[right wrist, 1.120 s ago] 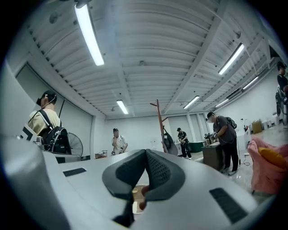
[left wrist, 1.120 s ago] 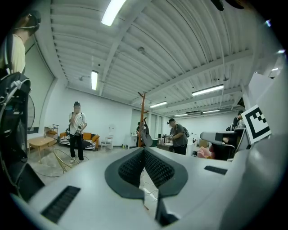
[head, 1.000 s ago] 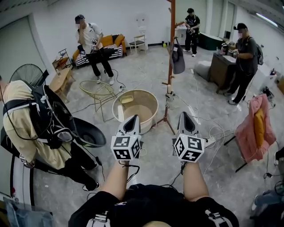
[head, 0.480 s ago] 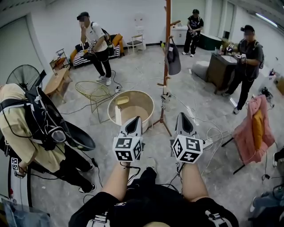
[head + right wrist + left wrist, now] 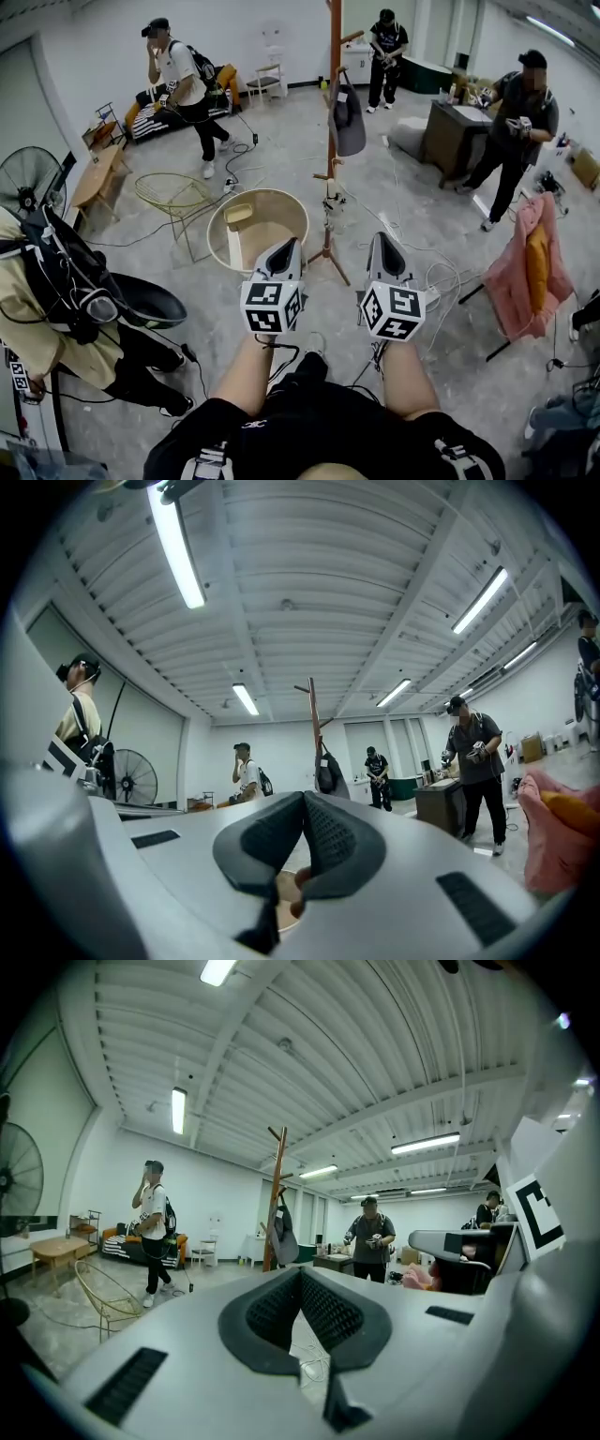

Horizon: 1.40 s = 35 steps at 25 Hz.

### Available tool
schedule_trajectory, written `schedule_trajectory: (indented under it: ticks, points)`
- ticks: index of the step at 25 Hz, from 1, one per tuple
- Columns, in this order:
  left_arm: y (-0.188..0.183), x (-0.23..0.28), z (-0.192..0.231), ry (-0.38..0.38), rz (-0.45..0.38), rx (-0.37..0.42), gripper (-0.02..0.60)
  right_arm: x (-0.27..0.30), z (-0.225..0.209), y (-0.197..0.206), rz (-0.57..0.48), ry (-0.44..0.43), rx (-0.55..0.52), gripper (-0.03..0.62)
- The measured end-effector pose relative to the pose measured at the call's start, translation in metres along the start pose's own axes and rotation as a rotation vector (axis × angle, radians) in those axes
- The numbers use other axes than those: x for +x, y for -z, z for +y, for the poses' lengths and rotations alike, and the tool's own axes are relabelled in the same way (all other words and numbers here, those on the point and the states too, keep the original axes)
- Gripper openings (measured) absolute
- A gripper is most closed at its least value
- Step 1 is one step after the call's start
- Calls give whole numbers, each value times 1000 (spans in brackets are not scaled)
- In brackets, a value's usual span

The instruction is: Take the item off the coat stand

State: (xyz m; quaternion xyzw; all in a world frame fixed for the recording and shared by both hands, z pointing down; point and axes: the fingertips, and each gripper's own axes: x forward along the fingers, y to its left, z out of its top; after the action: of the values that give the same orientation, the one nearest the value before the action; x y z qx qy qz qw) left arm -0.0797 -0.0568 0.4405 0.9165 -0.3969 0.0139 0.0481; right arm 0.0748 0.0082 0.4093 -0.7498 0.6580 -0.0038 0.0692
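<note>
A tall wooden coat stand [image 5: 332,141] rises from the floor ahead of me. A dark grey bag [image 5: 349,120] hangs from one of its pegs; it also shows as the bag [image 5: 282,1234] in the left gripper view and the bag [image 5: 328,773] in the right gripper view. My left gripper [image 5: 285,252] and right gripper [image 5: 382,246] are held side by side near my body, well short of the stand. Both have their jaws pressed together with nothing between them.
A round wooden tub [image 5: 257,228] sits left of the stand's base, a wire chair [image 5: 172,193] beyond it. Cables [image 5: 436,274] trail across the floor. Several people stand around; one with a backpack [image 5: 56,291] is close on my left. A pink-draped rack [image 5: 525,267] is at right.
The view has shifted: the coat stand and tub sit further left in the frame and slightly nearer. Both grippers stay shut and in the same place before me.
</note>
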Motion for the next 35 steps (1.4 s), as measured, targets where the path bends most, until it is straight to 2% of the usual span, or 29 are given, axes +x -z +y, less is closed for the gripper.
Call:
schedule_trajectory:
  ticks: [9,14,23,28,35]
  points:
    - [-24,102,45,9,-19,-9,11,110,-24,-2,-2,-4,2,12]
    - [-49,172,79,11,-39,2,11,188,-35,-10,-9,-9,5,13]
    - [-69,307,139,25,-37,19,11,335,-64,-11,-31,-4,30,12]
    - [-67,353,158,7,-18,12,11,384,-79,-7,-23,-17,35,14]
    - [-70,381,180,-81,-11,-11,11,435,-84,-21,-14,-98,32,14]
